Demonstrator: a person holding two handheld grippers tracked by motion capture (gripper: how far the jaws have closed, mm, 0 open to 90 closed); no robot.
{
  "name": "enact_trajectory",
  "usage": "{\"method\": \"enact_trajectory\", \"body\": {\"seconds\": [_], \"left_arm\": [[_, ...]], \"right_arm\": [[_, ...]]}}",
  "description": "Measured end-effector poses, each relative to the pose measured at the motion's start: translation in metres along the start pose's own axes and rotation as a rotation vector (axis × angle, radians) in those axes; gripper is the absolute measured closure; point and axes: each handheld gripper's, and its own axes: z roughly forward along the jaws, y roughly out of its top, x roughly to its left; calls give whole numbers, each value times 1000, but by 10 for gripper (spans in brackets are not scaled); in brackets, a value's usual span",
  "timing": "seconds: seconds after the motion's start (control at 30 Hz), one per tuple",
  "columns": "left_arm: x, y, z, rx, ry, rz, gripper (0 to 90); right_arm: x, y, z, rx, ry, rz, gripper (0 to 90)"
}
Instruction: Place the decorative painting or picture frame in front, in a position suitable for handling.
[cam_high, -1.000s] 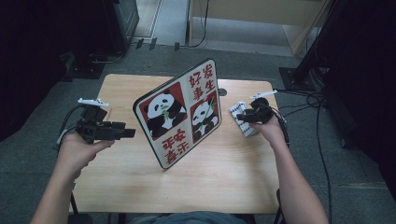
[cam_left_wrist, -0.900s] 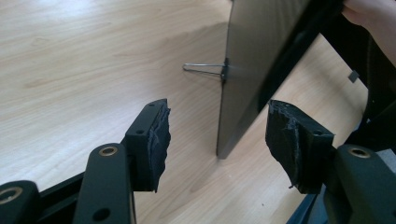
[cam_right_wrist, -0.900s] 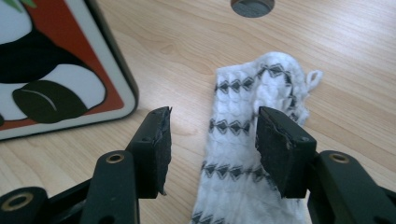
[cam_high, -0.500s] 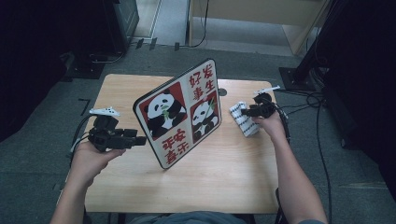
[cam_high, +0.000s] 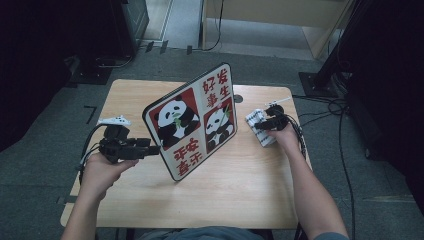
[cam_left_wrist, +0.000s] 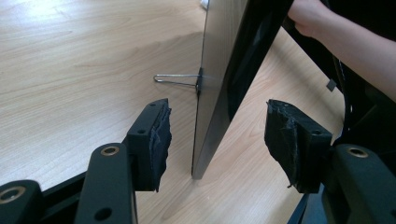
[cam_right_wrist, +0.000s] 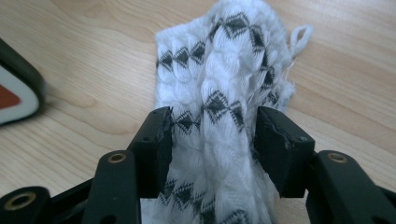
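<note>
A panda picture board (cam_high: 192, 120) with red characters stands tilted on a wire prop (cam_left_wrist: 177, 80) in the middle of the wooden table (cam_high: 225, 195). My left gripper (cam_high: 154, 149) is open at the board's lower left side. In the left gripper view the board's thin edge (cam_left_wrist: 208, 93) runs up between the left gripper's (cam_left_wrist: 217, 116) jaws, and neither pad touches it. A folded white cloth (cam_high: 255, 117) with black diamonds lies at the right. My right gripper (cam_high: 261, 123) is down on it. A raised fold of cloth (cam_right_wrist: 224, 56) sits between the wide-set jaws of that gripper (cam_right_wrist: 212, 123).
The table's right edge lies just beyond the cloth. A small round hole (cam_high: 238, 99) sits in the tabletop behind the board. Cables (cam_high: 320, 117) trail over the floor to the right. A corner of the board (cam_right_wrist: 16, 100) shows left of the cloth.
My left gripper has moved right and nearer to me, up to the board's lower left edge, which now sits between its jaws. The right gripper has stayed on the cloth.
</note>
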Motion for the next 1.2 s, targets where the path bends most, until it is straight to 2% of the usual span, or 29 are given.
{"method": "enact_trajectory", "body": {"seconds": [0.2, 0.43, 0.53, 0.63, 0.7, 0.83, 1.0, 1.2], "left_arm": [[3, 5, 3, 3, -30, -10, 413], [0, 5, 5, -7, 11, -7, 422], [-2, 5, 6, -21, 8, 2, 432], [-3, 4, 8, -21, 7, 15, 449], [-4, 3, 9, -22, 4, 23, 459], [-5, 4, 10, -29, -5, 24, 472], [-3, 5, 14, -48, -30, 9, 506], [-2, 5, 20, -51, -33, 15, 562]], "right_arm": [[0, -3, 5, -19, -15, -12, 504], [0, -5, 4, -26, -14, 17, 662], [-2, -6, 3, -23, 14, 40, 757], [-5, -6, 2, -9, 41, 87, 795], [-7, -4, 0, 21, 69, 127, 802], [-6, -3, -5, 40, 75, 97, 803], [0, -1, -17, 14, 104, 74, 803], [11, 2, -30, -18, 132, 40, 796]]}}
